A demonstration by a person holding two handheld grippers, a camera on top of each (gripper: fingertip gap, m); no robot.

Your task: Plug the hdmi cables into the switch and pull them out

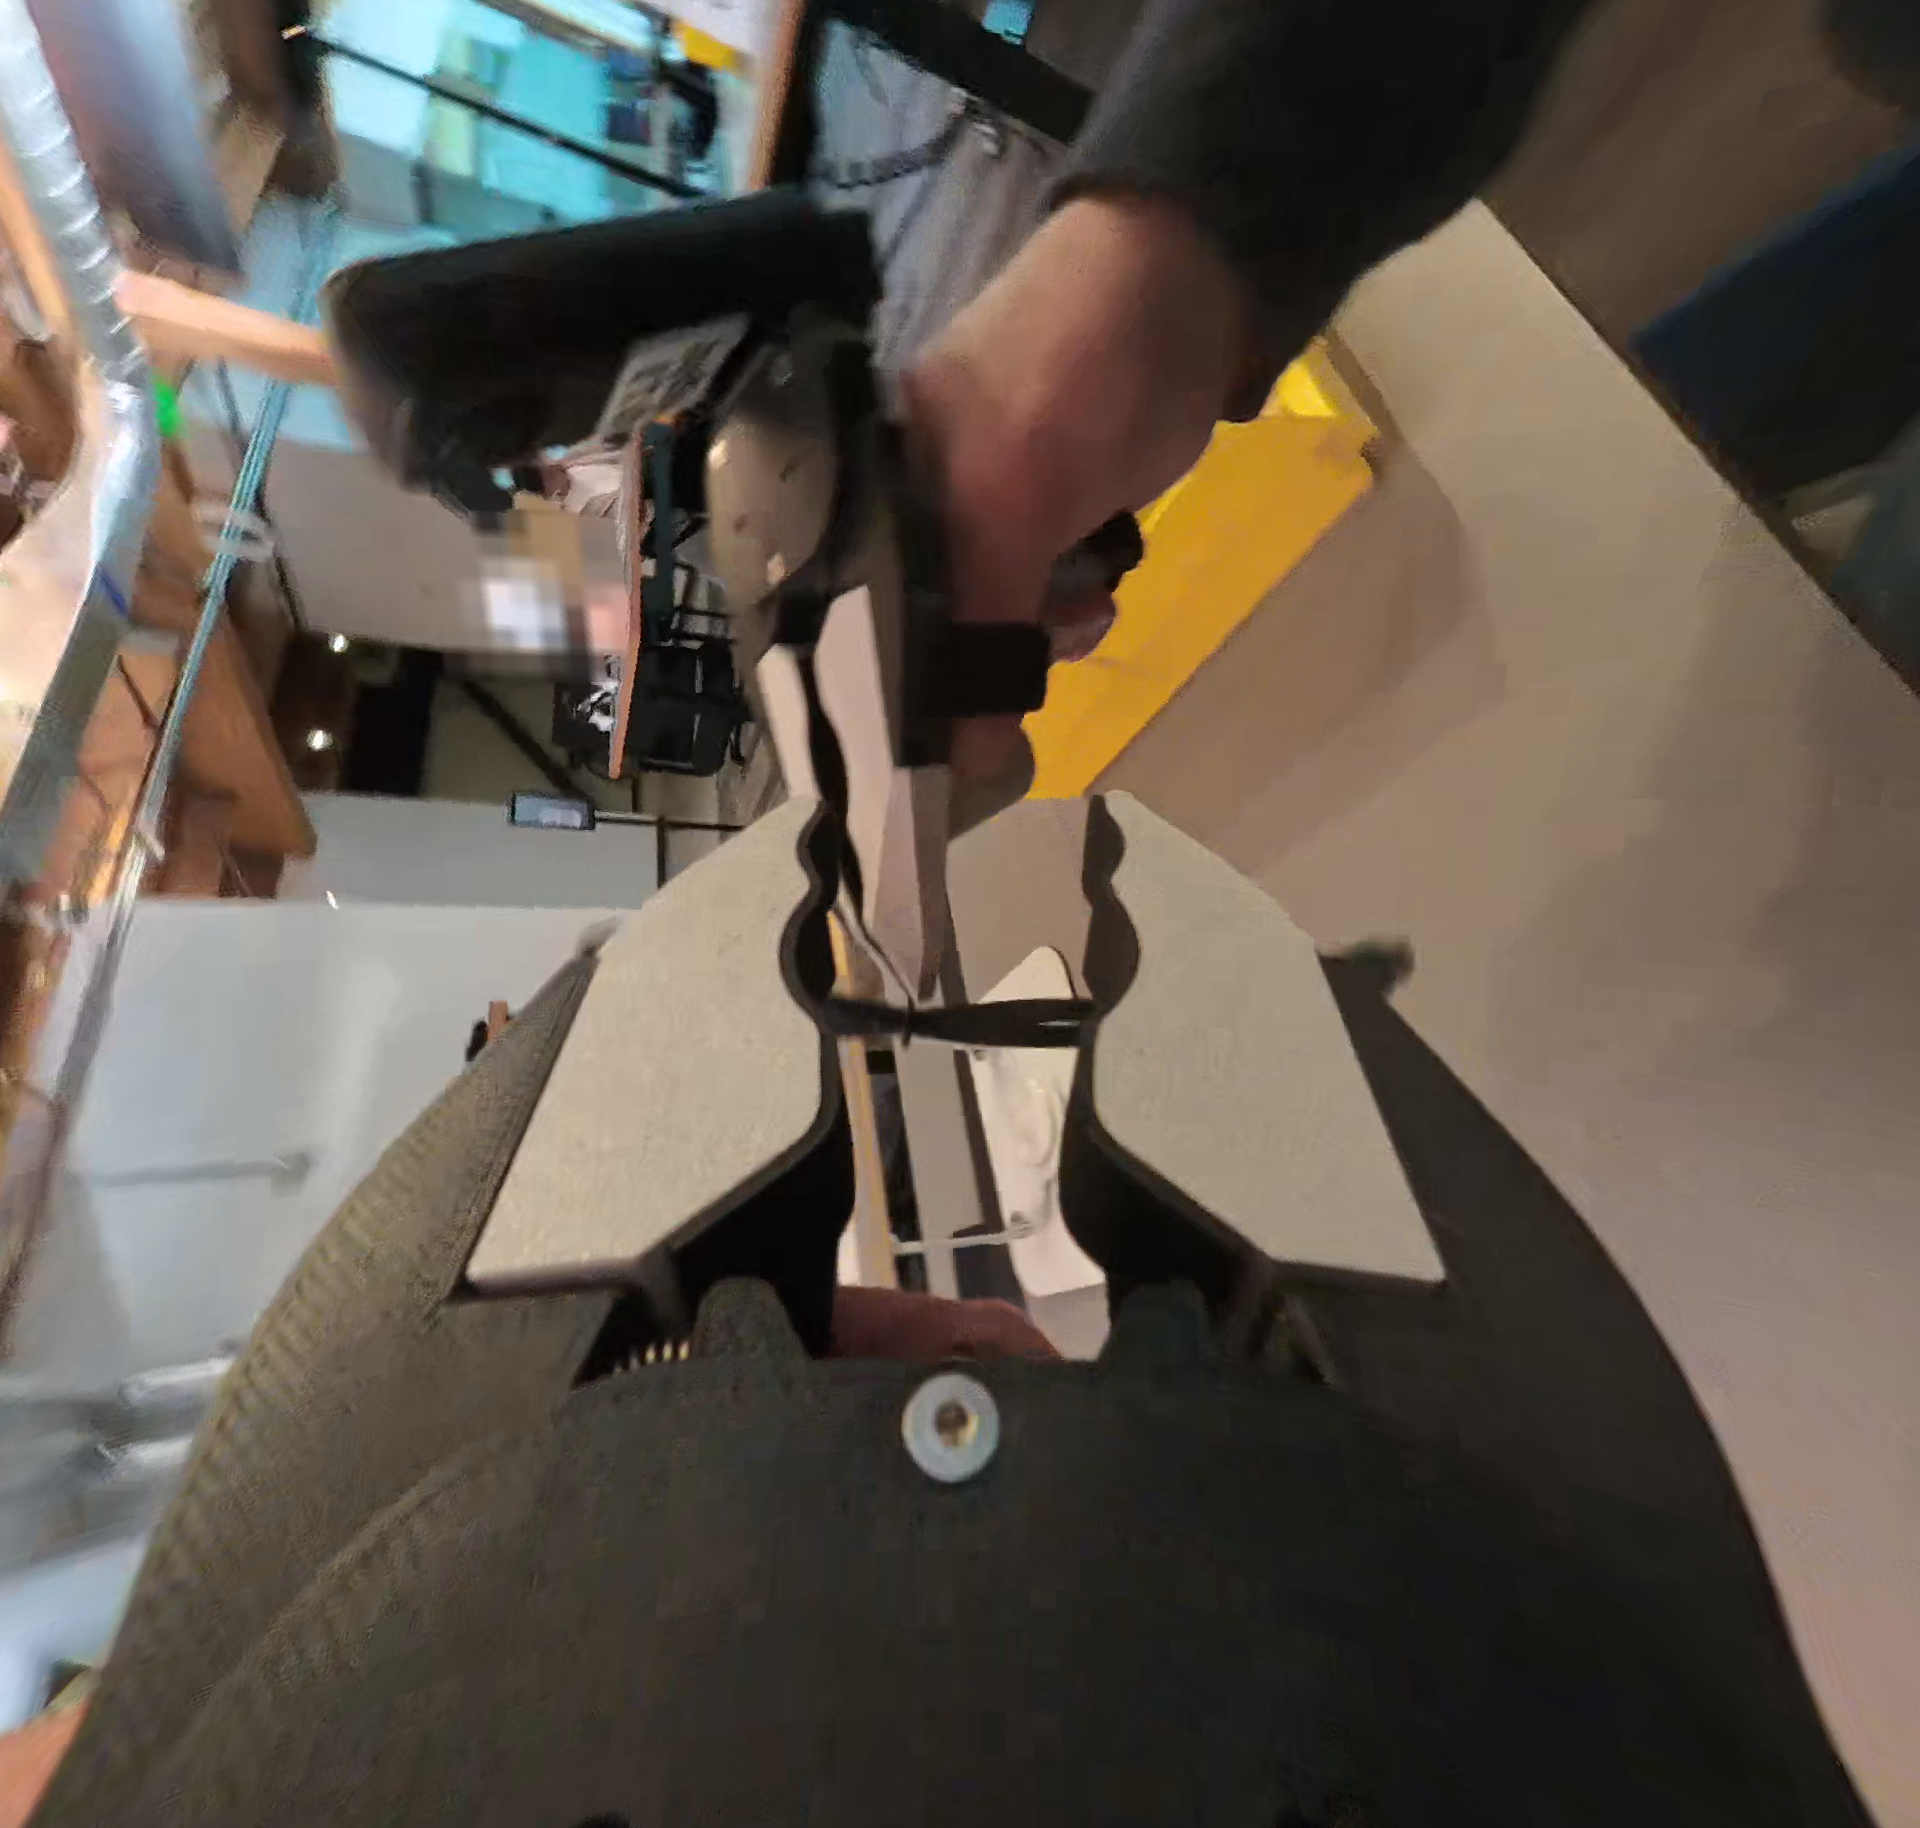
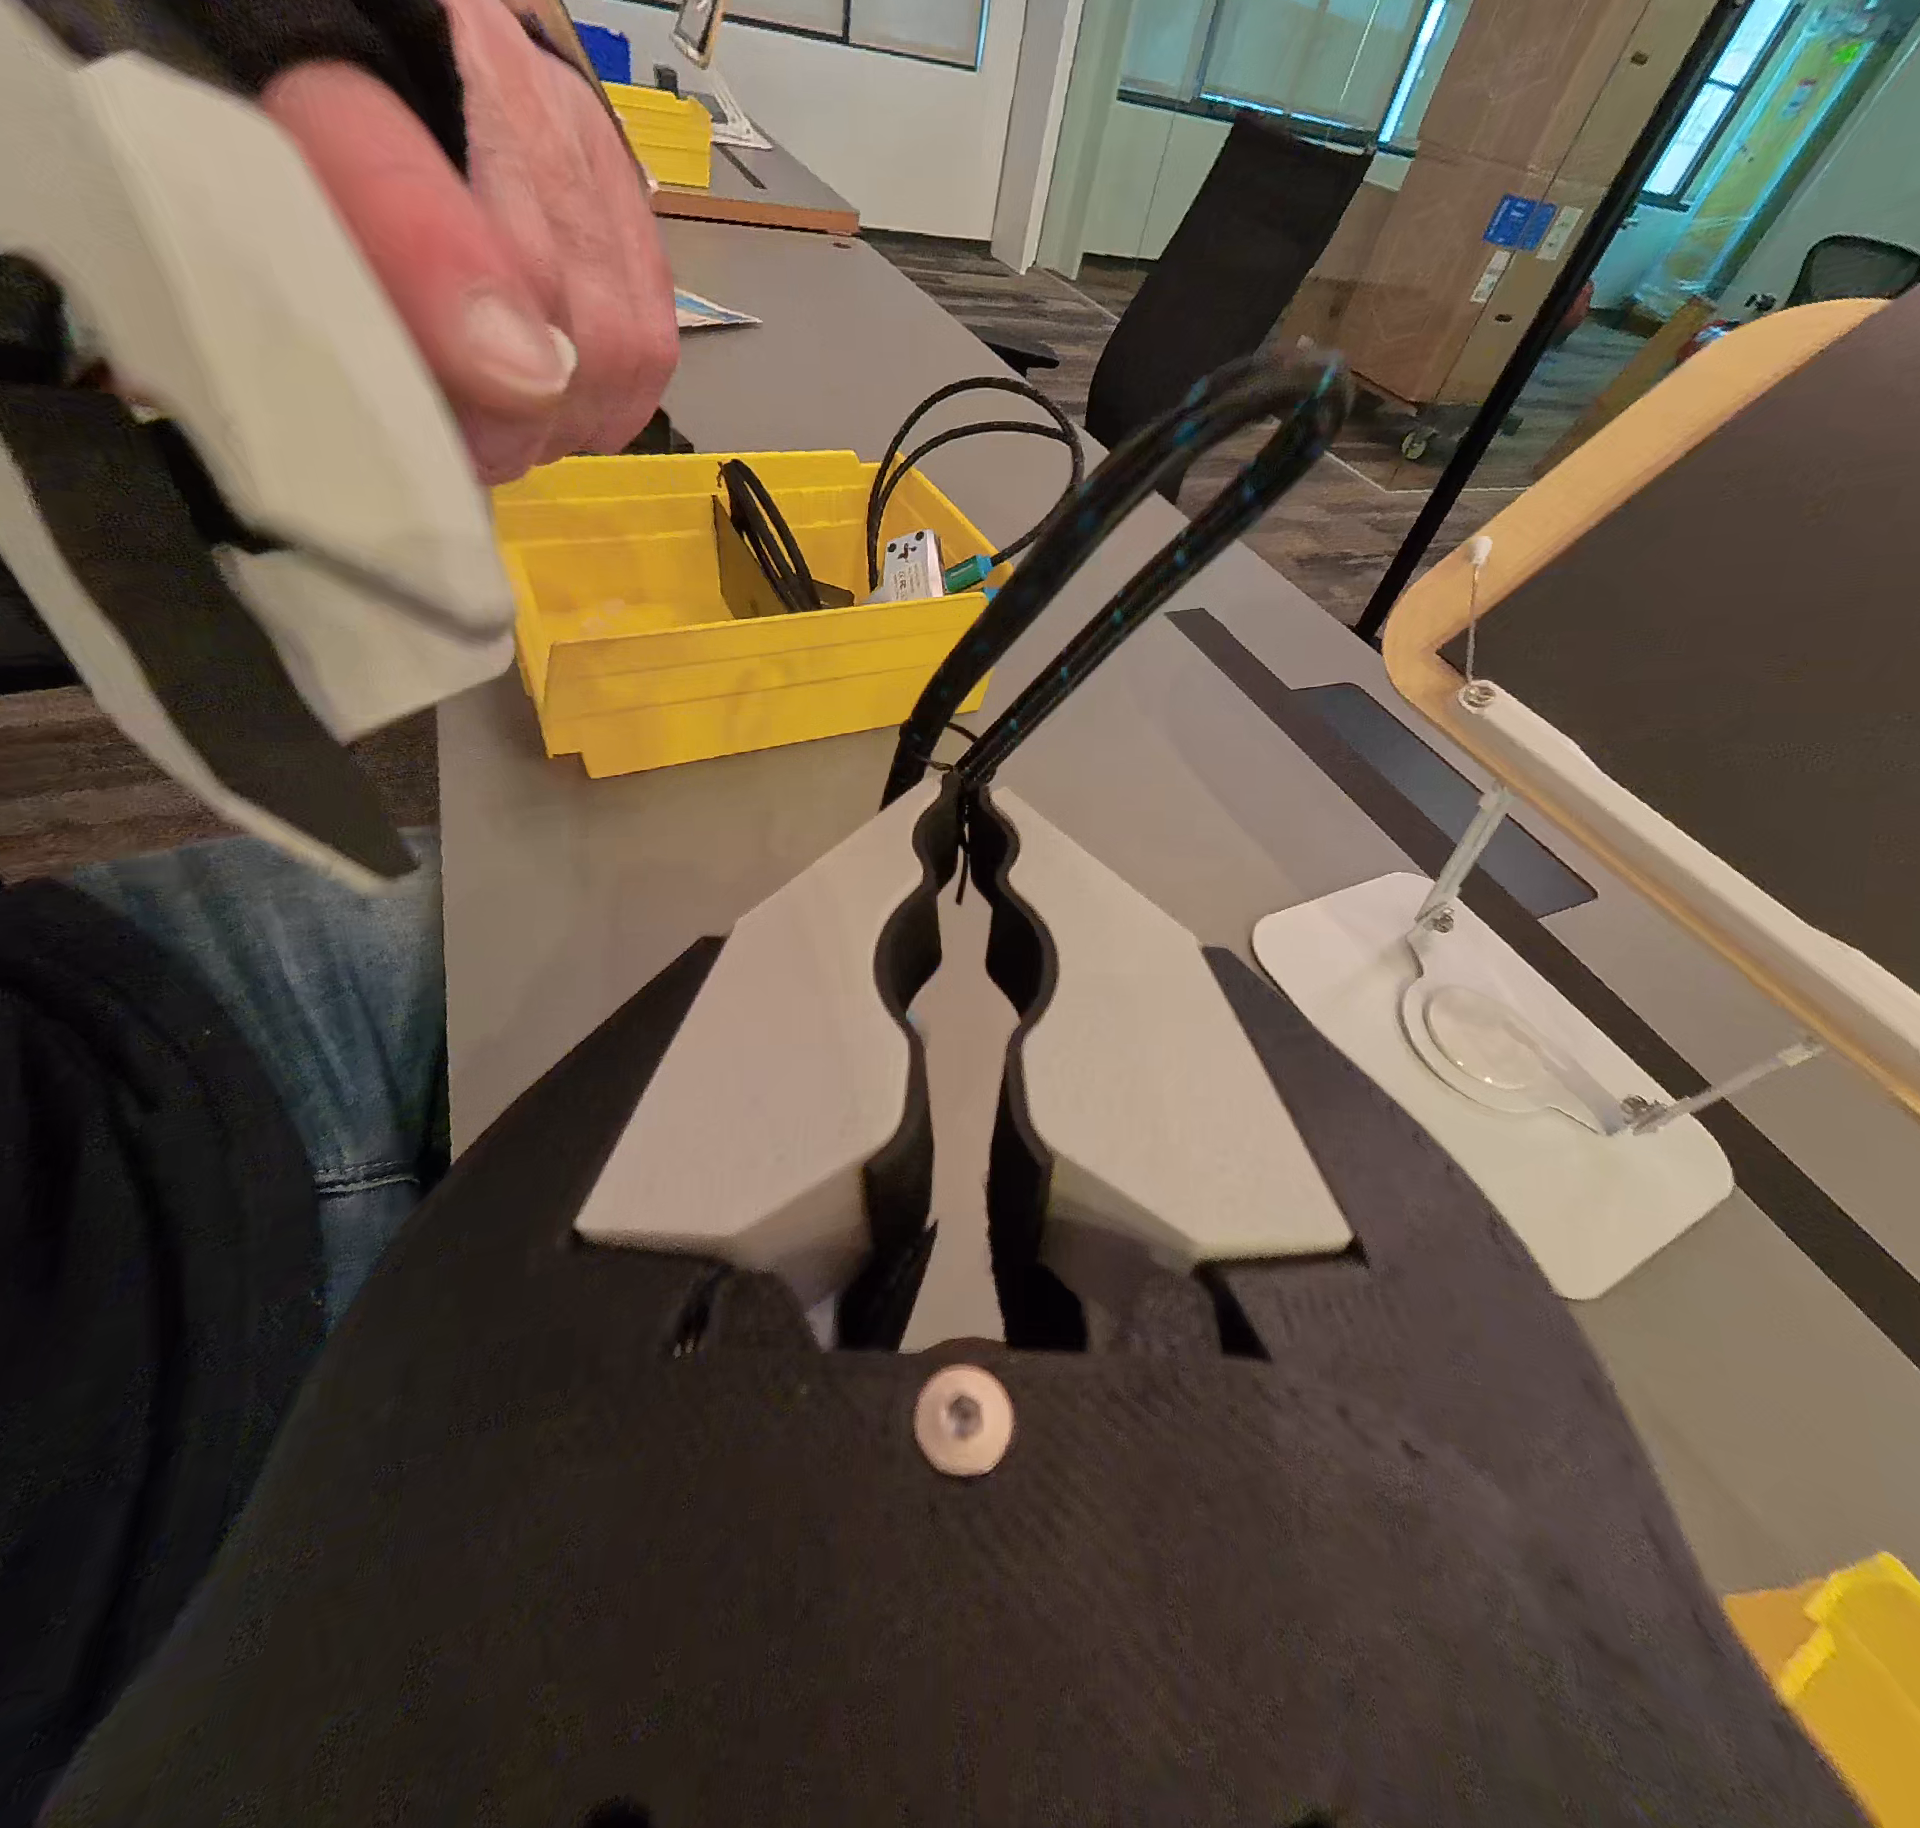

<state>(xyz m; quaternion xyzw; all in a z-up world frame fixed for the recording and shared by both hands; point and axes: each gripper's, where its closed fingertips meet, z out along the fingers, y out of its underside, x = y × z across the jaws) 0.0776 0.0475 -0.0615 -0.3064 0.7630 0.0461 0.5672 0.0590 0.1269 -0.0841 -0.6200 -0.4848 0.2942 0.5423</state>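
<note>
My right gripper (image 2: 961, 812) is shut on a bundled black HDMI cable (image 2: 1174, 531), whose loop stands up ahead of the fingertips. My left gripper (image 1: 961, 812) is open. In the left wrist view a thin black strand (image 1: 966, 1025) of cable crosses the gap between its fingers; I cannot tell if it touches them. The right gripper (image 1: 920, 843), held by a hand, points down into that gap. The left gripper also shows in the right wrist view (image 2: 364, 583), raised at the upper left. A small white-grey box (image 2: 914, 568) with a green plug lies in a yellow bin (image 2: 727, 677).
The bin stands on a grey table (image 2: 675, 895) and holds another black cable (image 2: 977, 428). A white base plate (image 2: 1507, 1155) carries a wood-edged dark panel (image 2: 1714, 635) on the right. A black chair (image 2: 1226, 251) stands behind. A second yellow bin (image 2: 1849, 1695) is at the near right.
</note>
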